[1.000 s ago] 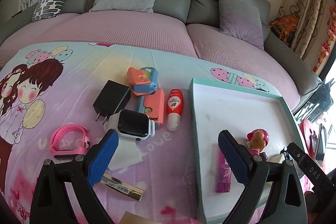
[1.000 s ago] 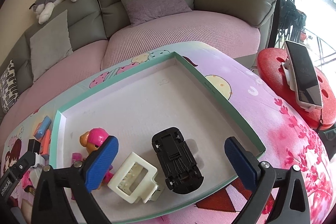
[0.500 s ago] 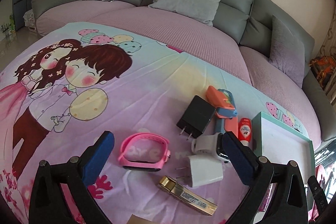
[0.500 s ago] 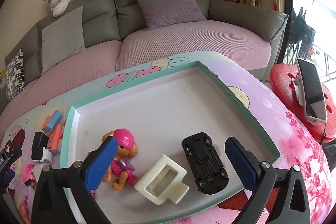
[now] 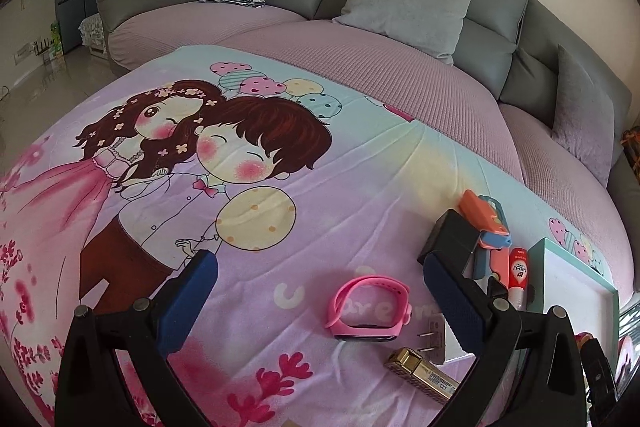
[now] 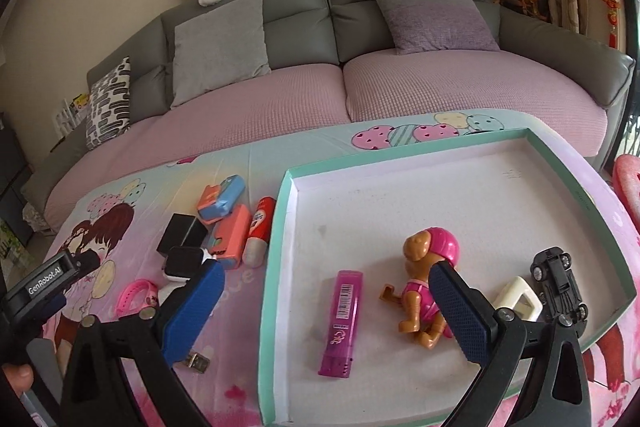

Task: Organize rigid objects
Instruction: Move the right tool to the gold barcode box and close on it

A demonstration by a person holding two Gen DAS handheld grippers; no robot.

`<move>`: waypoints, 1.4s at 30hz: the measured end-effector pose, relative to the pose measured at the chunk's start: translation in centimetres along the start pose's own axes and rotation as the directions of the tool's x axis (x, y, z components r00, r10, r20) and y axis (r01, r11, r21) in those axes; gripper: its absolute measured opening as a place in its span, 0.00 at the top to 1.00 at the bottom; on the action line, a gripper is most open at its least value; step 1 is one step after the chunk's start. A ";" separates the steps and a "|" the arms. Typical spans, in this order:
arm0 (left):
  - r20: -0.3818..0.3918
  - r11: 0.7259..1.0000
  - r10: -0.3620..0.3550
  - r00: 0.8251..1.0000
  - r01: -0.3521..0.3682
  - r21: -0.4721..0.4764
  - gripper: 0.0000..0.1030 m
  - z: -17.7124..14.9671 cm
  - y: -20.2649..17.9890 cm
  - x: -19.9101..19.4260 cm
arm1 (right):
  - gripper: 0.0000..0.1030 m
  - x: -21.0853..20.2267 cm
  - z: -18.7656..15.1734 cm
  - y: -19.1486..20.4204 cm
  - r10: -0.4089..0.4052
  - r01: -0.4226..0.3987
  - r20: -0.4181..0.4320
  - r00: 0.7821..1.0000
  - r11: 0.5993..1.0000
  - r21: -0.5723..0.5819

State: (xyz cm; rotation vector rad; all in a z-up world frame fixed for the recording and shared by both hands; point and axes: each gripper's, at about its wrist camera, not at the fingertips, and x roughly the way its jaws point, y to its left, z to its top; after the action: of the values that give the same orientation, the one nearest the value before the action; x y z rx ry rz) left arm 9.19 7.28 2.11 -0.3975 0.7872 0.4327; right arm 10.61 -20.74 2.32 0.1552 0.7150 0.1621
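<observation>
The left gripper (image 5: 320, 301) stands wide and holds nothing, aimed at the loose items on the printed cloth (image 5: 360, 187) near the tray's left rim. The right gripper (image 6: 326, 307) also stands wide and empty, straddling that rim.

The likeliest trouble is crowding. The pink wristband (image 5: 370, 307) lies close to a white plug (image 5: 434, 337) and a gold bar (image 5: 422, 375), so a careless closing could catch two things or nudge one aside. The band is a thin, springy loop and may twist or slip from the pads. The soft cloth could wrinkle and drag under the fingertips. The two grippers are also near each other at the rim, so they could bump.

The tray (image 6: 280, 227) holds a pink lighter (image 6: 342, 323), a toy dog (image 6: 426, 291), a white clip (image 6: 520, 299) and a black toy car (image 6: 558, 279), all towards its near edge; the far half is bare. Outside remain a black charger (image 6: 182, 233), a smartwatch (image 6: 182, 263), coral and blue boxes (image 6: 224, 215) and a red tube (image 6: 258, 231).
</observation>
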 end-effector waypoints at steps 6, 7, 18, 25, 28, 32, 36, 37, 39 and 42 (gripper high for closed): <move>-0.040 0.997 0.071 0.997 -0.071 -0.005 0.01 0.5 2.1 -0.1 | 0.00 0.8 -1.0 4.4 0.092 -0.095 -0.051 0.995 0.993 -0.065; -0.044 0.997 0.080 0.996 -0.081 -0.013 0.01 0.5 2.5 -0.1 | 0.00 1.0 -1.3 5.1 0.097 -0.101 -0.059 0.994 0.992 -0.075; -0.131 0.986 0.166 0.977 -0.164 0.026 0.01 -0.2 4.6 2.3 | 0.00 3.0 -3.8 10.5 0.088 -0.109 -0.170 0.981 0.987 -0.115; -0.156 0.985 0.173 0.973 -0.171 0.024 0.01 -0.5 5.4 3.1 | 0.00 4.7 -4.9 11.4 0.036 -0.060 -0.210 0.977 0.992 -0.110; -0.163 0.985 0.174 0.971 -0.175 0.012 0.01 -0.5 5.8 3.4 | 0.00 5.4 -5.2 11.6 0.003 -0.027 -0.221 0.975 0.994 -0.103; -0.172 0.986 0.162 0.972 -0.165 -0.002 0.01 -0.5 6.1 3.6 | 0.00 6.2 -5.5 11.9 -0.045 0.020 -0.229 0.972 0.994 -0.111; -0.181 0.987 0.156 0.971 -0.160 -0.005 0.01 -0.5 6.1 3.8 | 0.00 6.8 -5.6 12.5 -0.088 0.062 -0.222 0.971 0.991 -0.122; -0.183 0.987 0.155 0.971 -0.159 -0.004 0.01 -0.5 6.1 3.9 | 0.00 7.0 -5.6 12.6 -0.099 0.072 -0.224 0.969 0.989 -0.127; -0.185 0.987 0.155 0.970 -0.158 -0.002 0.01 -0.5 6.0 4.0 | 0.00 7.3 -5.8 12.9 -0.114 0.084 -0.231 0.966 0.987 -0.137; -0.186 0.988 0.153 0.971 -0.156 -0.003 0.01 -0.6 6.0 4.0 | 0.00 7.4 -6.0 13.2 -0.135 0.100 -0.234 0.963 0.983 -0.156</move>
State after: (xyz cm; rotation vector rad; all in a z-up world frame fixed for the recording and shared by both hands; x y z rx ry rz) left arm 8.31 12.94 -2.32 -0.3982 1.0008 0.5536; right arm 10.93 -5.80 -4.27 -0.0458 0.9523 0.1184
